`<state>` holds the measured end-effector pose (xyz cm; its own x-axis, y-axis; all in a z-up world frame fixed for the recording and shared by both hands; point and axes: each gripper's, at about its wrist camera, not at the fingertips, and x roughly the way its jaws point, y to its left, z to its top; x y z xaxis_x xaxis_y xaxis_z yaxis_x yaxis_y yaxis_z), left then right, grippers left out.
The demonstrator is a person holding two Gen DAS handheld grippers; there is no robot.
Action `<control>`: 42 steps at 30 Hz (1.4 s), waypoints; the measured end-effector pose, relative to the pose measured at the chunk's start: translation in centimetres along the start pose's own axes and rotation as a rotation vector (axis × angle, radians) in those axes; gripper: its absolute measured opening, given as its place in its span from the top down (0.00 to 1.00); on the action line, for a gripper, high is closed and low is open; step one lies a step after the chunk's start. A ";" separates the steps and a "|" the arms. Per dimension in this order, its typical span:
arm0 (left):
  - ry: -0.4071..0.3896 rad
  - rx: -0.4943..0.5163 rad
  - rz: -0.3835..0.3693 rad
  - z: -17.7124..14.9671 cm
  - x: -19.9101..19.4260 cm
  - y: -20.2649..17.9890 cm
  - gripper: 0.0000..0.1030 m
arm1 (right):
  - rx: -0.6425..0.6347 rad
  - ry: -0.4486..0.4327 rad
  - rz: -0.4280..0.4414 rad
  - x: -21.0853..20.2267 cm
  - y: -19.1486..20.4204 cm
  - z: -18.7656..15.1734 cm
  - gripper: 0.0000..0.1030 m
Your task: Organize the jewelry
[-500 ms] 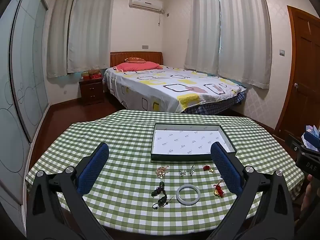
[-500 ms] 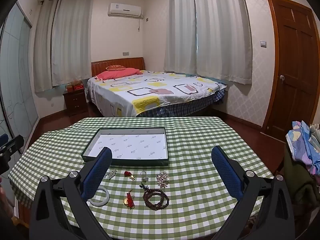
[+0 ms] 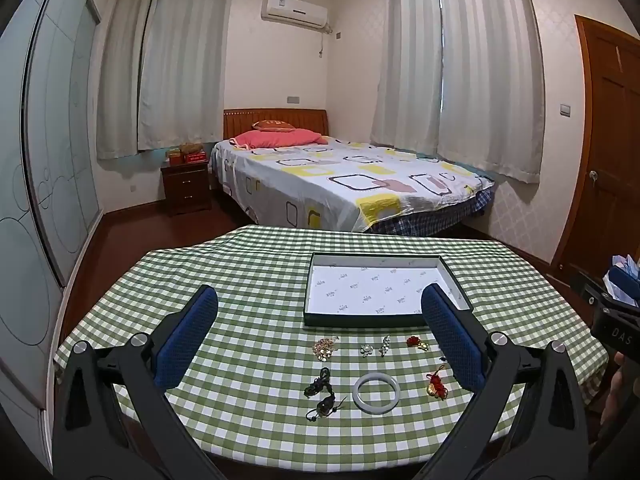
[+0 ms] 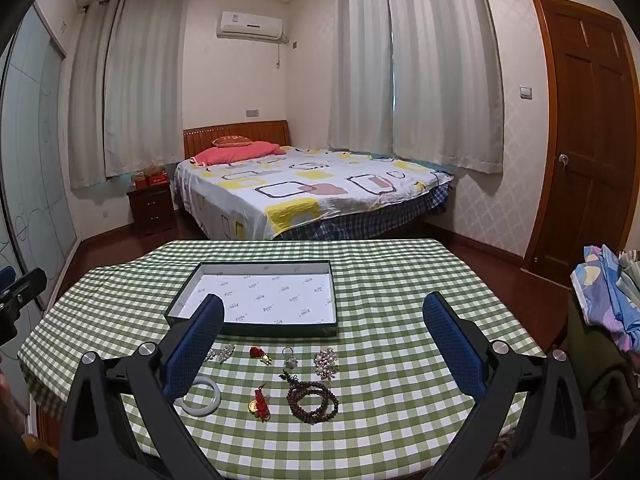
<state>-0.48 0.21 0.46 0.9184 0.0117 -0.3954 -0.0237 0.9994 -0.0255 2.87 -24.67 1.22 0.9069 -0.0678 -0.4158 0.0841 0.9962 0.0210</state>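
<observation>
The jewelry lies in two loose rows on my green checked tablecloth (image 3: 248, 280), just in front of the shallow dark-rimmed tray (image 3: 384, 322) with its white printed lining. Nearest the tray, in my left view, sit a gold cluster (image 3: 325, 349), two small silver pieces (image 3: 375, 348) and a red-and-gold charm (image 3: 416, 342); closer to me are dark corded pieces (image 3: 323, 394), the pale bangle (image 3: 376, 393) and a red tassel charm with a gold coin (image 3: 436, 385). From my right side I also see a brown bead bracelet (image 4: 314, 400), coiled beside that tassel, with a pearl cluster (image 4: 326, 361) and a small ring (image 4: 289, 357) behind it. My left claw (image 3: 320, 322) hangs above the table spread wide, pinching nothing; my right claw (image 4: 322, 330) is spread just as wide and empty. Beyond the table stands a bed (image 4: 312, 188).
</observation>
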 end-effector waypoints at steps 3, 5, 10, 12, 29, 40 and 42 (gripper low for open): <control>0.002 0.001 -0.001 0.5 -0.2 -0.2 0.04 | -0.002 -0.003 0.001 -0.2 0.1 0.0 0.06; 0.002 0.002 -0.003 0.5 -0.3 -0.3 0.04 | -0.001 -0.005 0.002 -0.3 -0.1 0.2 0.06; 0.004 -0.002 -0.003 0.5 -0.3 -0.3 0.04 | -0.001 -0.007 0.002 -0.4 0.0 0.3 0.06; 0.005 -0.001 -0.002 0.6 -0.3 -0.4 0.04 | -0.001 -0.007 0.002 -0.4 0.0 0.3 0.06; 0.008 -0.002 -0.009 0.6 -0.4 -0.5 0.04 | 0.000 -0.012 0.004 -0.4 0.0 0.3 0.06; 0.012 -0.004 -0.011 0.5 -0.3 -0.4 0.04 | -0.001 -0.012 0.002 -0.4 0.0 0.2 0.06; 0.013 -0.005 -0.012 0.5 -0.3 -0.4 0.04 | -0.001 -0.012 0.002 -0.4 0.0 0.2 0.06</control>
<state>-0.58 -0.20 1.02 0.9135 -0.0006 -0.4069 -0.0147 0.9993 -0.0345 2.61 -24.62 1.58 0.9120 -0.0667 -0.4048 0.0821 0.9964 0.0208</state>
